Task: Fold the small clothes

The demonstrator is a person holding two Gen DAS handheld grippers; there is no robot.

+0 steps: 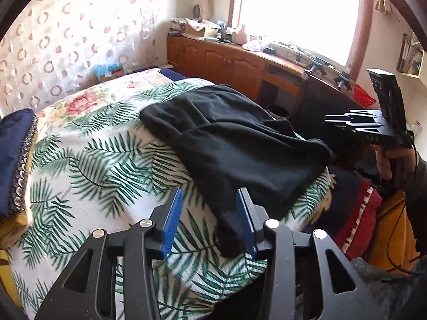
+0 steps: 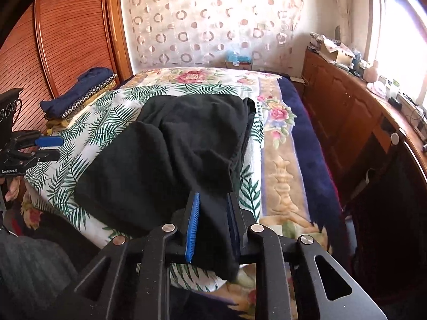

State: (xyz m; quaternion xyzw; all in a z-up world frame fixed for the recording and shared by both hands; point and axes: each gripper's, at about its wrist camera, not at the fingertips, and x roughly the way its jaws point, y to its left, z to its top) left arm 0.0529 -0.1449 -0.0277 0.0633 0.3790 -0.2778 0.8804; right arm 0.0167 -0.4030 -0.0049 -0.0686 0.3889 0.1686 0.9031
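A sunlit bedroom holds a bed spread with a white cotton sheet printed with green palm fronds, laid over a floral quilt and a navy blanket.

The left tongs stand open, their blue pads apart with only sheet and a dark hem edge beneath the gap; the right pad lies just beside the near corner of the black knitted garment. The right tongs have their blue pads set to either side of a hanging fold of the same garment; the gap is narrow and filled with cloth, but whether the pads actually press on it cannot be told. In the left wrist view the right tongs show well off to the right, held in a person's hand.

The garment lies across the middle of the sheet, rumpled, with thick ridges and one layer turned over another, its near end drooping over the bed's edge.

At the sheet's far corner sits a stack of folded clothes, navy on top with a ring-patterned band and yellow beneath. Along the window wall runs a brown wooden cabinet; an open cardboard box stands on its top, its contents too small to tell. A curtain with ring motifs hangs behind the bed.
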